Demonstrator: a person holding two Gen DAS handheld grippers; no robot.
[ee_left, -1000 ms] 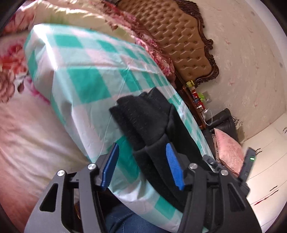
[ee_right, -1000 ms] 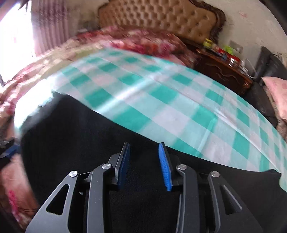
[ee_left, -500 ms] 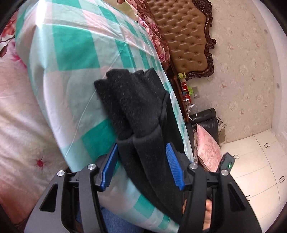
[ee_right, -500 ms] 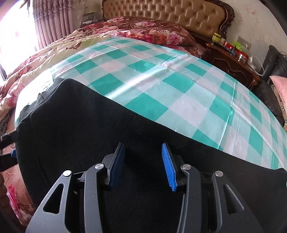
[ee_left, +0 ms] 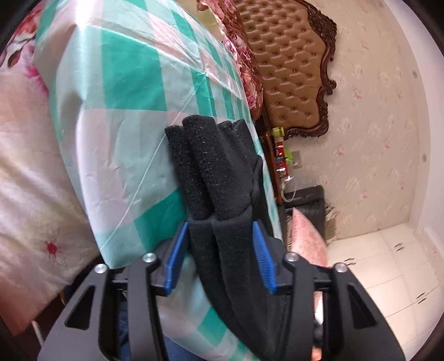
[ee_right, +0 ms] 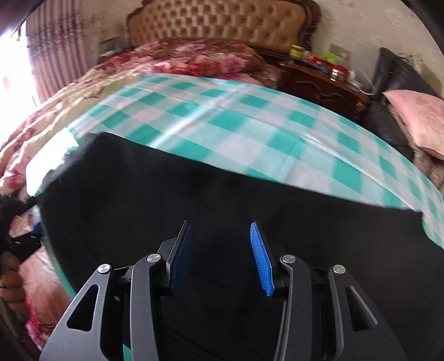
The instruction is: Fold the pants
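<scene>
Left gripper (ee_left: 219, 250) pinches thick black fleece pants (ee_left: 216, 177); right gripper (ee_right: 222, 258) hovers spread; align edges toward twelve o'clock before pressing.

A bedroom. A bed is covered by a green and white checked sheet (ee_right: 222, 122), with a red and pink floral quilt (ee_right: 194, 58) bunched at its far end. Behind it rises a tufted tan leather headboard with a carved dark wood frame (ee_right: 222, 22). To the right stands a dark carved wooden nightstand (ee_right: 319, 83) crowded with small bottles, then a black leather chair (ee_right: 394, 80) holding a pink cushion (ee_right: 416, 116). Pink curtains (ee_right: 55, 47) hang far left beside bright daylight. The walls carry pale floral wallpaper (ee_left: 374, 125); the floor is white tile (ee_left: 388, 263).
</scene>
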